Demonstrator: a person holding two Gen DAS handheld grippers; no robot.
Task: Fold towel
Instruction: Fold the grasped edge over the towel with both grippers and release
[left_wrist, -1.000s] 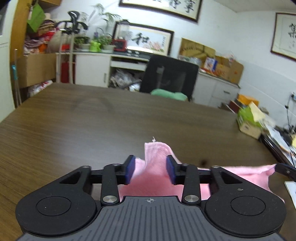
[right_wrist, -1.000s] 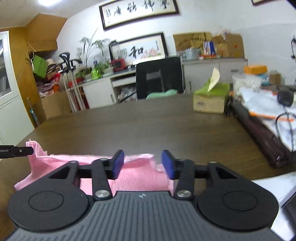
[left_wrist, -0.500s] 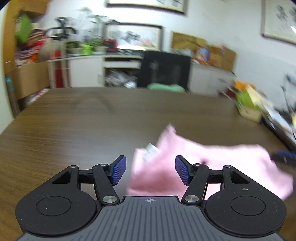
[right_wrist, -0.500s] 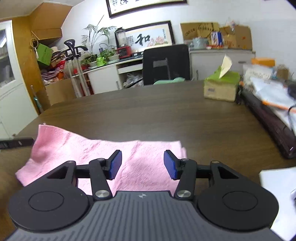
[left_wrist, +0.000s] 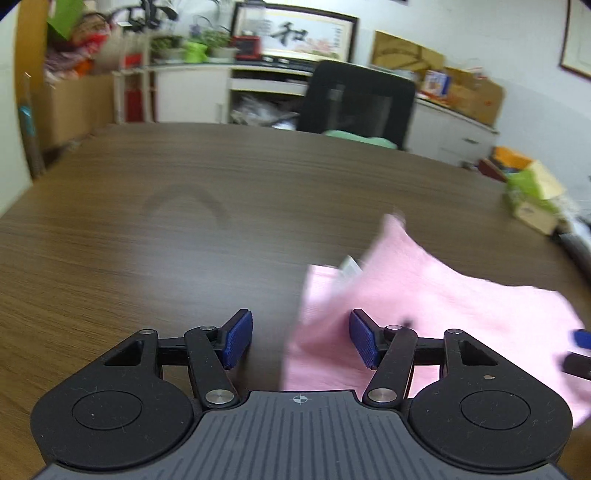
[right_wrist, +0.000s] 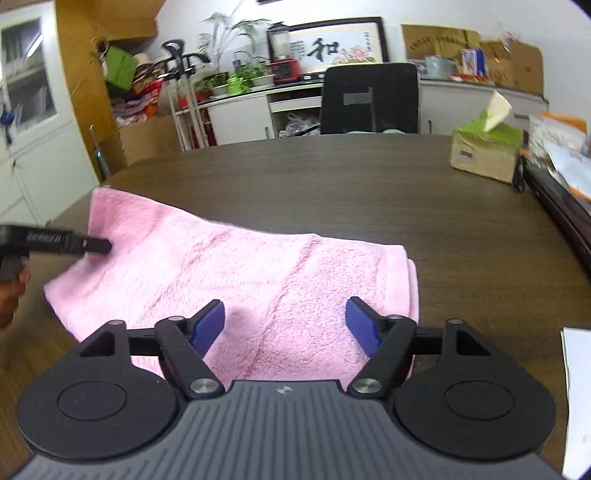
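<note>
Two claws spread wide, gripping nothing: right claw (right_wrist: 285, 325) above towel (right_wrist: 236, 269) at lower centre; left claw (left_wrist: 301, 341) beside its left end; long axis left-right on counter (right_wrist: 369, 192).

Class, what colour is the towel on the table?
Pink, plain; the towel shows best in the right wrist view.

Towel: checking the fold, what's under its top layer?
At the towel's right edge a second pink layer shows beneath, lying on the table. Elsewhere the top layer covers whatever is under it.
</note>
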